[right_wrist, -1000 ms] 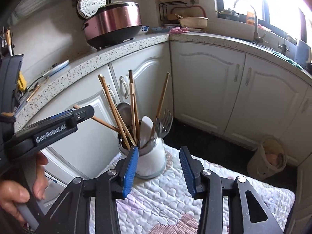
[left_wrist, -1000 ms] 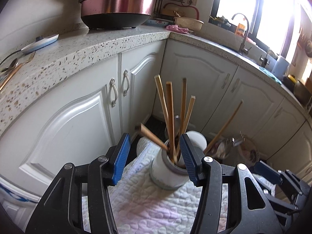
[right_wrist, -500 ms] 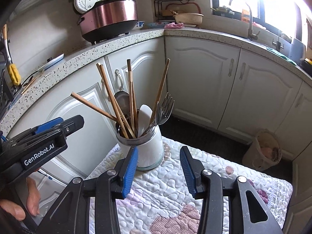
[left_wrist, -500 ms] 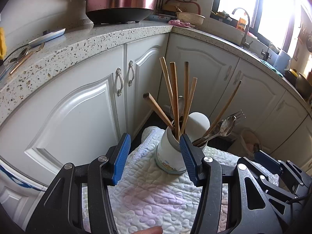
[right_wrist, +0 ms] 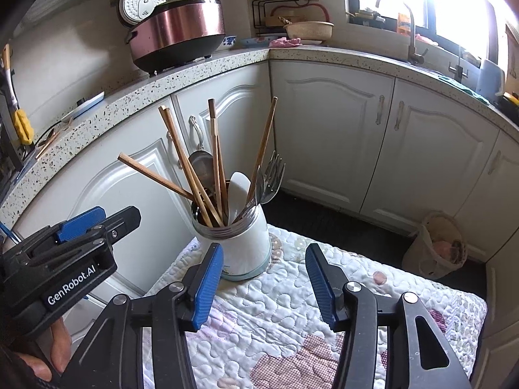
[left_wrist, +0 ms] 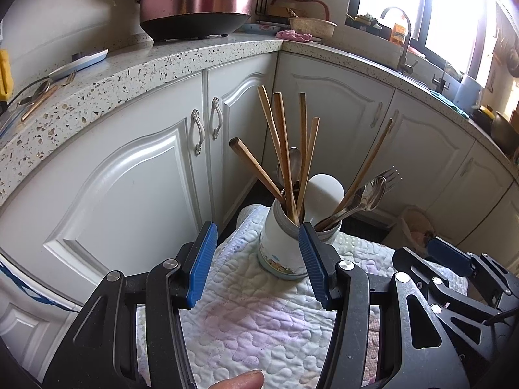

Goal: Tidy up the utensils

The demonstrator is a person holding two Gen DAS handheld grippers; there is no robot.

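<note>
A white utensil holder (left_wrist: 280, 243) (right_wrist: 241, 243) stands on a quilted cloth (left_wrist: 259, 317) (right_wrist: 292, 308). It holds several wooden chopsticks (left_wrist: 285, 149) (right_wrist: 185, 159), metal spoons (left_wrist: 369, 197), forks (right_wrist: 274, 175) and a white spoon (right_wrist: 238, 191). My left gripper (left_wrist: 256, 262) is open and empty, a little short of the holder. My right gripper (right_wrist: 264, 285) is open and empty, just right of the holder's base. The left gripper also shows at the left of the right wrist view (right_wrist: 81, 227).
White cabinet doors (left_wrist: 129, 178) and a speckled counter (left_wrist: 146, 64) curve behind the cloth. A rice cooker (right_wrist: 176, 29) sits on the counter, with loose cutlery (left_wrist: 42, 94) at its left end. A small bin (right_wrist: 434, 246) stands on the dark floor at right.
Both grippers have pulled back and risen from the holder, which now looks smaller and farther. Both stay open and empty.
</note>
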